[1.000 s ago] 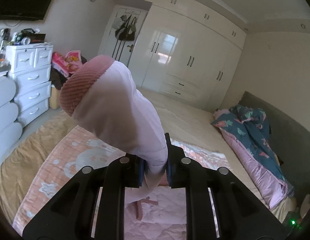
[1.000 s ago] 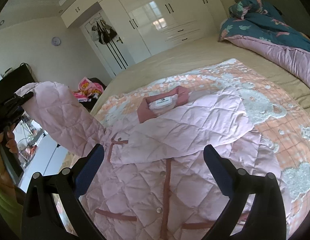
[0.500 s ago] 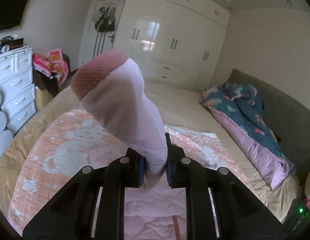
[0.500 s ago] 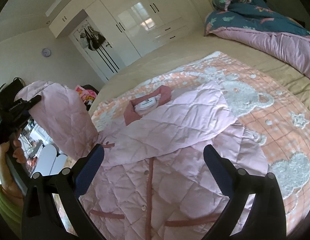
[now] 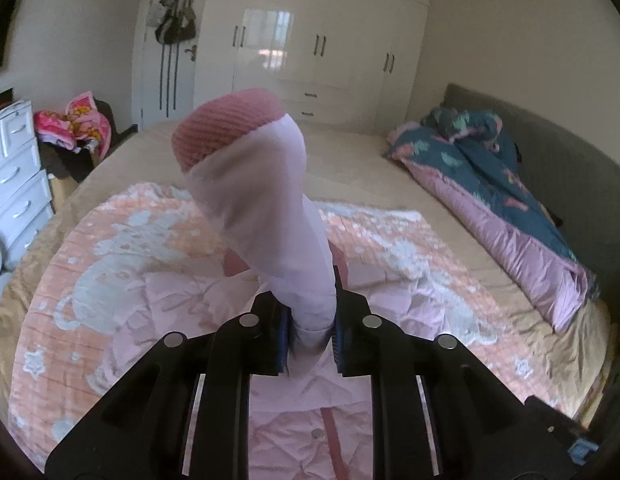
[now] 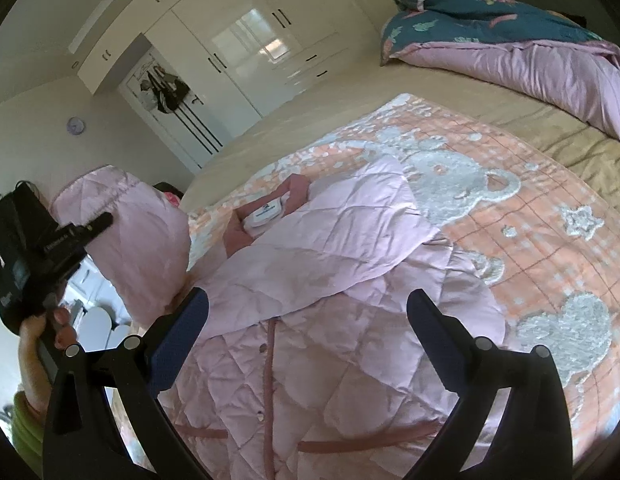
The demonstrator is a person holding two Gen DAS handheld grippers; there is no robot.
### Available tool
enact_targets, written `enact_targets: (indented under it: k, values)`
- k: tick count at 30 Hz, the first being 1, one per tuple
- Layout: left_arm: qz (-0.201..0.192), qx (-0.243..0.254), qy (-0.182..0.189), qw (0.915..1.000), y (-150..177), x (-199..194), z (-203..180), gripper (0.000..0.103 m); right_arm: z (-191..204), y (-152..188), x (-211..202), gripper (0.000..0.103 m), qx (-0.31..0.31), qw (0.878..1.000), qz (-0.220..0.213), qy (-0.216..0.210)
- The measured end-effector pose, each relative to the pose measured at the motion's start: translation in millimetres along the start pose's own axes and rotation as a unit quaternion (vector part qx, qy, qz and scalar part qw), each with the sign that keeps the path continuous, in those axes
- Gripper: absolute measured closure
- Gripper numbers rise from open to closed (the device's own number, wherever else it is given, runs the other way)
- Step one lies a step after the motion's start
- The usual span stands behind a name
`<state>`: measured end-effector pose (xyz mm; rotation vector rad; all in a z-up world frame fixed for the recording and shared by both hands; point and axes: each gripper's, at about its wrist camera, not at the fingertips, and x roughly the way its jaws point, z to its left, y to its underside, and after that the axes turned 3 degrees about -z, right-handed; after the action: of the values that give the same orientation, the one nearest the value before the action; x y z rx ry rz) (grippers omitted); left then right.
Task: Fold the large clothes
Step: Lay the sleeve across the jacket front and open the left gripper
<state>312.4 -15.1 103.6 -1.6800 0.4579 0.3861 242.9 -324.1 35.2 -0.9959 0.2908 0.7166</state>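
A pale pink quilted jacket [image 6: 310, 344] lies front-up on the bed, one sleeve folded across its chest [image 6: 334, 248]. My left gripper [image 5: 310, 340] is shut on the other sleeve [image 5: 277, 232], whose ribbed dusty-pink cuff [image 5: 225, 128] sticks up above the jaws. In the right wrist view that sleeve [image 6: 137, 248] is lifted at the jacket's left side, with the left gripper [image 6: 103, 222] held in a hand [image 6: 37, 340]. My right gripper [image 6: 305, 320] hovers open over the jacket's buttoned front, holding nothing.
An orange-pink bear-pattern blanket [image 6: 530, 248] covers the tan bed [image 5: 350, 160] under the jacket. A rolled teal and lilac duvet [image 5: 502, 200] lies along the grey headboard. White drawers [image 5: 13, 176] stand on the left, wardrobes [image 5: 318, 52] behind.
My left gripper has carried the raised sleeve inward over the jacket and lower. The right gripper has drifted a little over the jacket's front and stays open.
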Motion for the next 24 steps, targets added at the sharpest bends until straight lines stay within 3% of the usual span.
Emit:
enact_targets:
  k: [9,16,19,24]
  values:
    - [0.055,0.048,0.019,0.9972,35,43,-34,0.091,-34,-1,8,0.004,0.032,0.999,0.009,0.017]
    - [0.110,0.092,0.040,0.9888,72,76,-58,0.084,-61,-3,13,0.004,0.060,0.997,0.011,0.039]
    - [0.146,0.107,0.050,0.9822,89,91,-70,0.076,-68,-3,16,0.004,0.063,0.997,0.011,0.045]
    - [0.184,0.133,0.060,0.9719,115,106,-85,0.050,-77,-3,21,0.004,0.072,0.996,0.012,0.054]
